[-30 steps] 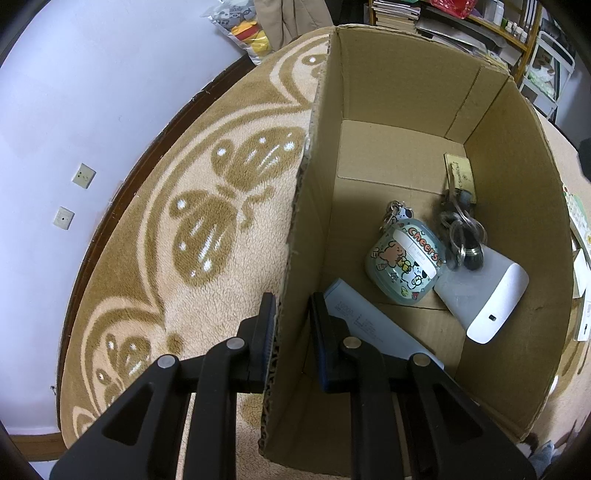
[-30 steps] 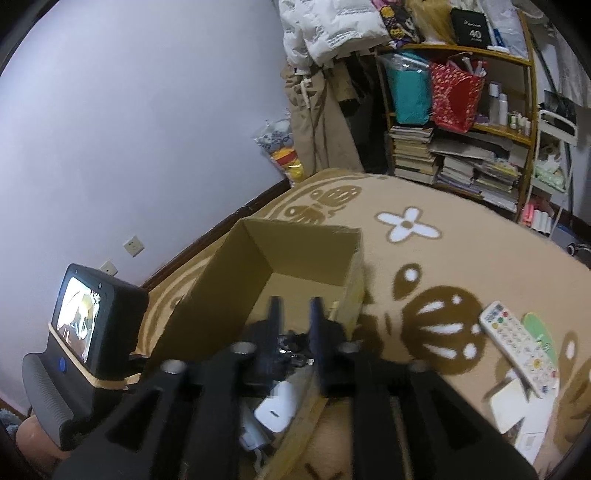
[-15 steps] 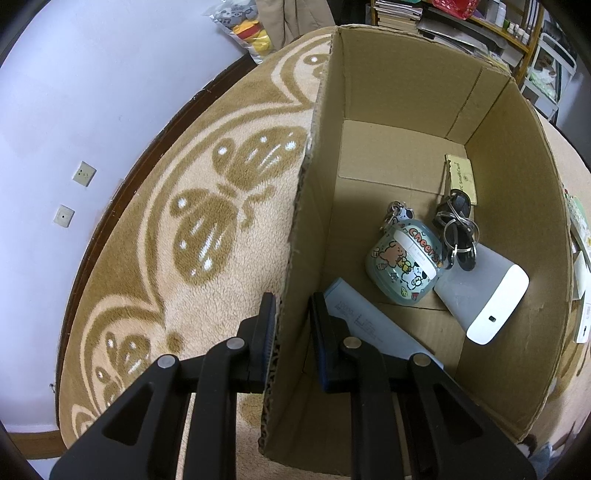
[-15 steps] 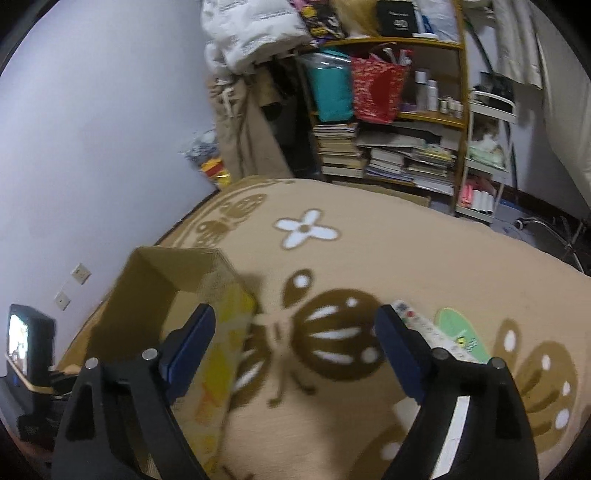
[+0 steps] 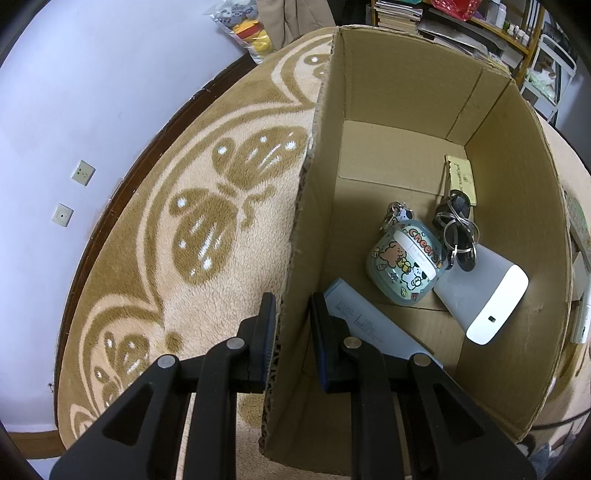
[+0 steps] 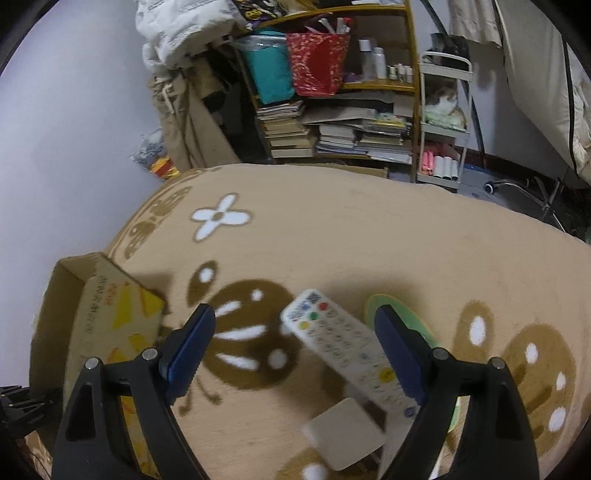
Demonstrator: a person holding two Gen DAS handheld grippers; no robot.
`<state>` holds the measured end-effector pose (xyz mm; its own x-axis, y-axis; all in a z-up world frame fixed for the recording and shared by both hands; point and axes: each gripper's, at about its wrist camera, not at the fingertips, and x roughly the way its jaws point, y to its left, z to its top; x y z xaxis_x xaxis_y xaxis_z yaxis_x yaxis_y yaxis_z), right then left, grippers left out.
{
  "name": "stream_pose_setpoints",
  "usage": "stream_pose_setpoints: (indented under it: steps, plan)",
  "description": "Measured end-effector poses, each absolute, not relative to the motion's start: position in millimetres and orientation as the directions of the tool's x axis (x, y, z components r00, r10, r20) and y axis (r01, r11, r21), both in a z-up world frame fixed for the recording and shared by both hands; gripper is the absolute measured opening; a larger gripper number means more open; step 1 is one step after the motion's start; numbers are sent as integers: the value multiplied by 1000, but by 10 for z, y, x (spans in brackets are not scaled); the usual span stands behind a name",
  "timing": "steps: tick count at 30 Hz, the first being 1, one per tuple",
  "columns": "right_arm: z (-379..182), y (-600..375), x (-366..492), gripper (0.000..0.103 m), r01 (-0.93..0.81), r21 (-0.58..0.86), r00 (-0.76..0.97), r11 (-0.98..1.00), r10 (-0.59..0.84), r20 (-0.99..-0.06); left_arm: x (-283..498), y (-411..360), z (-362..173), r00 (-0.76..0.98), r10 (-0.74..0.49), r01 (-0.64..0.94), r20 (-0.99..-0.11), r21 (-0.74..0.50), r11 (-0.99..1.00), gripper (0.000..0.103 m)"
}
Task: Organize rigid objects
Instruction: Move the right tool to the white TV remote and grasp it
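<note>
My left gripper (image 5: 291,325) is shut on the left wall of an open cardboard box (image 5: 317,177), one finger outside, one inside. In the box lie a cartoon earbud case (image 5: 404,264), a bunch of keys (image 5: 456,227), a yellow card (image 5: 461,177), a white mouse-like device (image 5: 487,299) and a pale blue flat box (image 5: 365,321). My right gripper (image 6: 295,339) is open and empty above the blanket. A white remote control (image 6: 347,350) lies between its fingers, with a green flat object (image 6: 399,317) behind it and a beige square (image 6: 343,432) in front. The box (image 6: 99,314) is at left.
A beige blanket with brown patterns (image 6: 369,229) covers the surface. A crowded bookshelf (image 6: 332,92) and a white trolley (image 6: 443,118) stand at the back. A wall with sockets (image 5: 83,172) is at the left. A bag of toys (image 5: 247,26) lies behind the box.
My right gripper has left the box, opened wide and swung right over the remote control. The keys now lie in the box. My left gripper has kept its hold on the box wall.
</note>
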<state>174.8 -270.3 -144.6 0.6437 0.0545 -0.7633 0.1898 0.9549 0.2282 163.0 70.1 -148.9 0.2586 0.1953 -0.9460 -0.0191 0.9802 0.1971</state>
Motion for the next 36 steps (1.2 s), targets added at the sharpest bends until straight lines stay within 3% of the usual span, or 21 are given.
stream_pose_setpoints:
  steps: [5,10,12,14,27,34,36]
  plan:
    - [-1608,-2915,1767,83,213,282,623,935,92,-777,1630,694,-1494,259,197,-19,-946,199,980,18]
    - [-1768,-3026,1777,83,249,297,602,922,93,-793,1623,680,-1498,260,201,-17,-944,204,979,18]
    - [-1812,-3043,1785,71,259,289,594,921,84,-800,1621,675,-1501,260,202,-17,-944,205,979,18]
    - [-1841,-3049,1789,67,262,277,585,925,76,-807,1619,673,-1496,260,202,-17,-944,205,979,18]
    - [-1990,-2957,1850,67,219,269,558,938,106,-823,1609,669,-1495,261,207,-14,-943,211,977,18]
    - [-2010,-2726,1863,67,166,185,513,968,76,-855,1609,658,-1484,261,211,-12,-942,215,976,18]
    - [-2027,-2695,1856,63,165,173,511,971,66,-857,1607,652,-1482,261,212,-11,-942,216,976,19]
